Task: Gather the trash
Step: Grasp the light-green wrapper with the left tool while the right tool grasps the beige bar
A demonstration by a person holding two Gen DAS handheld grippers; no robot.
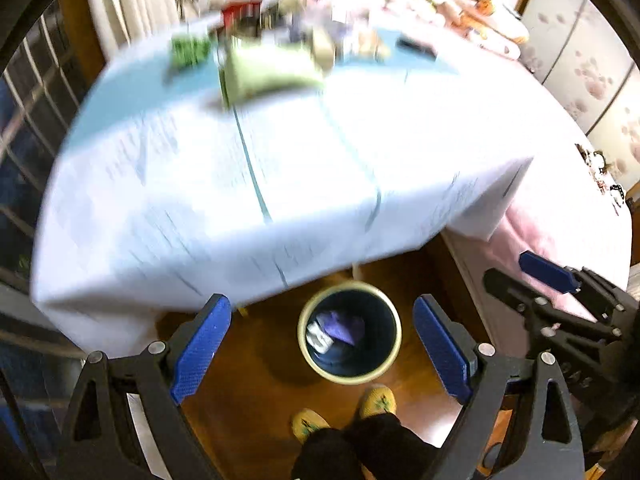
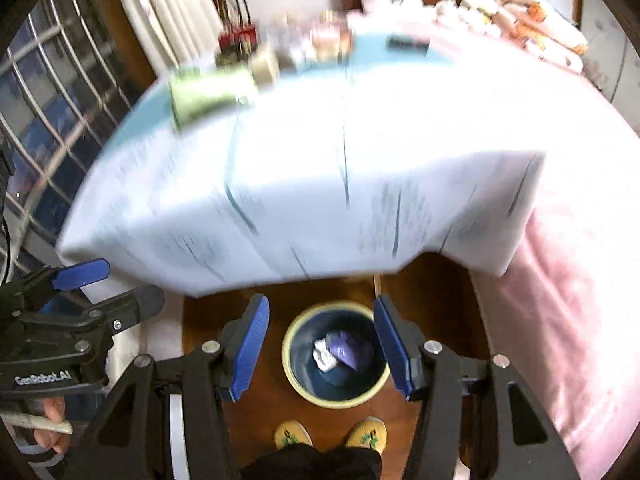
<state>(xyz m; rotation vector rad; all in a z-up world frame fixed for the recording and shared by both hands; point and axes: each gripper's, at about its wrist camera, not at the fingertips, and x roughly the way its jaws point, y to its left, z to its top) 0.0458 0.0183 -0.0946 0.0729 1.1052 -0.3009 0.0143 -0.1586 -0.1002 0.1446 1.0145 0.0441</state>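
Note:
A round bin with a cream rim point(image 1: 352, 379) point(image 2: 336, 402) stands on the wooden floor below the table's front edge. Inside it lie a purple wad and a white scrap point(image 1: 340, 328) point(image 2: 340, 350). My left gripper point(image 1: 322, 344) hangs high above the bin, jaws wide apart with nothing between the blue pads. My right gripper point(image 2: 322, 342) is also above the bin, jaws apart and empty. Each gripper shows in the other's view: the right gripper point(image 1: 506, 270) at the right edge, the left gripper point(image 2: 120, 284) at the left edge. A blurred green packet point(image 1: 264, 72) point(image 2: 208, 94) lies far back on the table.
The table wears a white and pale blue cloth point(image 1: 280, 168) point(image 2: 320, 152), with blurred clutter point(image 1: 320, 28) along its far side. A pink bed point(image 2: 580, 280) borders the right. A barred window point(image 2: 48, 100) is at the left. A person's feet in yellow slippers point(image 2: 332, 434) stand by the bin.

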